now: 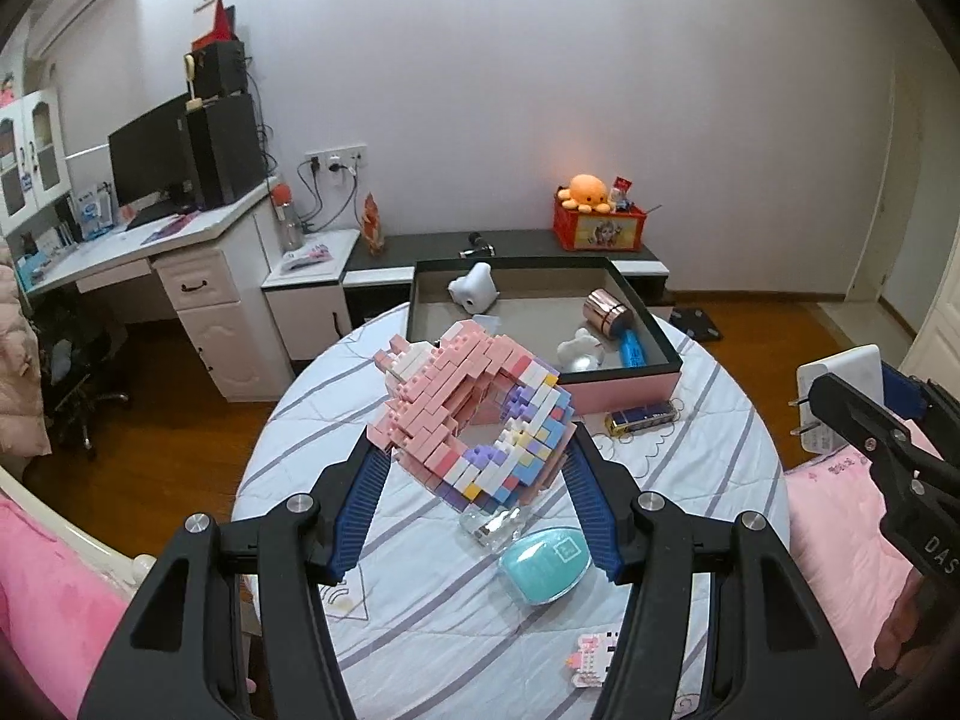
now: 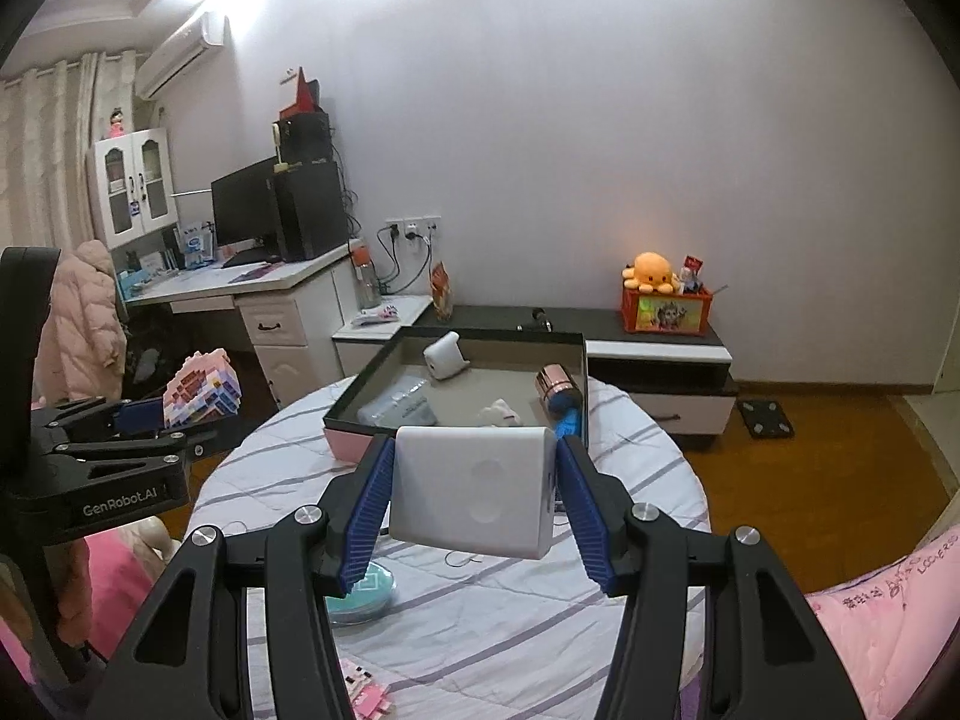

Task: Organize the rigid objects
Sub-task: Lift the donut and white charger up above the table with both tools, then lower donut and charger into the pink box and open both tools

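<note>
A: Grippers, status? Left gripper (image 1: 474,450) first.

B: Left one is clamping a pink and pastel brick model (image 1: 474,414), blue pads touching both sides. Model is hanging tilted above the round table (image 1: 708,456), near the front wall of the tray (image 1: 624,387).

A: Right gripper (image 2: 477,492)?

B: It is gripping a white plug adapter (image 2: 474,492) by its two sides, lifted over the table, in front of the tray.

A: Tray contents?

B: A copper-coloured cylinder (image 1: 609,313), a blue tube (image 1: 631,349) and white items are lying inside. A teal oval object (image 1: 546,564) is sitting on the striped cloth (image 1: 420,630).
</note>
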